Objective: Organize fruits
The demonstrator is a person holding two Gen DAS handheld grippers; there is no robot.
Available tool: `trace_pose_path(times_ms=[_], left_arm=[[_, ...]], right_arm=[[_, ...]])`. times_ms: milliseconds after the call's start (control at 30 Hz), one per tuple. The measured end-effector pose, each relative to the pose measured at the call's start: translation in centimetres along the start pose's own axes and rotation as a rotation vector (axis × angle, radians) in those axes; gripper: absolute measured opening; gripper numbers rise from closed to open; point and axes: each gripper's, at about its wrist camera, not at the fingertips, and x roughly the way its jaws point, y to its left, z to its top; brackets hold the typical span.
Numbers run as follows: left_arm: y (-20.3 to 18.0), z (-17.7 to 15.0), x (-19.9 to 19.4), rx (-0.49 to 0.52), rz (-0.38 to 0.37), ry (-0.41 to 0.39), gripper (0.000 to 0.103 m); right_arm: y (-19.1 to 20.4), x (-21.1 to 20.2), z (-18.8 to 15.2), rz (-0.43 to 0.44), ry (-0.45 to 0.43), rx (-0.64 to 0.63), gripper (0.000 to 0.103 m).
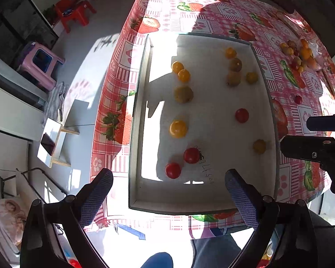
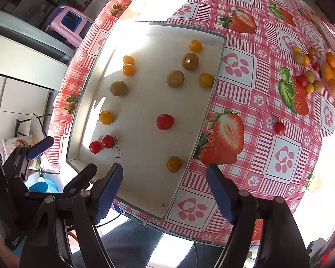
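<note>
A sunlit room around the worktop

We see hard sunlight falling across the worktop's pink checked strawberry cloth (image 1: 214,15) and onto the pale grey floor (image 1: 89,51) to its left, where a pink stool (image 1: 41,63) with a blue top, a red plastic stool (image 1: 74,13) (farther back) and a crumpled striped cloth (image 1: 55,99) stand near white cabinets (image 1: 9,111).

The right claw (image 2: 164,192) gapes empty over the white tray (image 2: 145,185); a yellow fruit (image 2: 174,164) lies at twelve o'clock from it.
</note>
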Motion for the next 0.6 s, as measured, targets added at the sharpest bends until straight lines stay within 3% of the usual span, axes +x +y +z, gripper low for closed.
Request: trace_pose_path(times_ms=[200,467,600], left_arm=[[0.9,1.3,-2.6,-0.028,0.0,-0.086,0.101],[0.3,2.6,-3.3,0.024,0.011,0.005,0.101],[0.4,2.6,-3.9,0.037,-0.024,0.037,0.101]], right_arm=[[-0.8,-2.6,0.9,0.003,-0.045,0.008,0.103],[-1.0,-5.1,1.5,-0.048,-0.049,-0.001,0.103],[-0.9,-5.8,1.5,-0.081,-0.039,-0.016,0.103]])
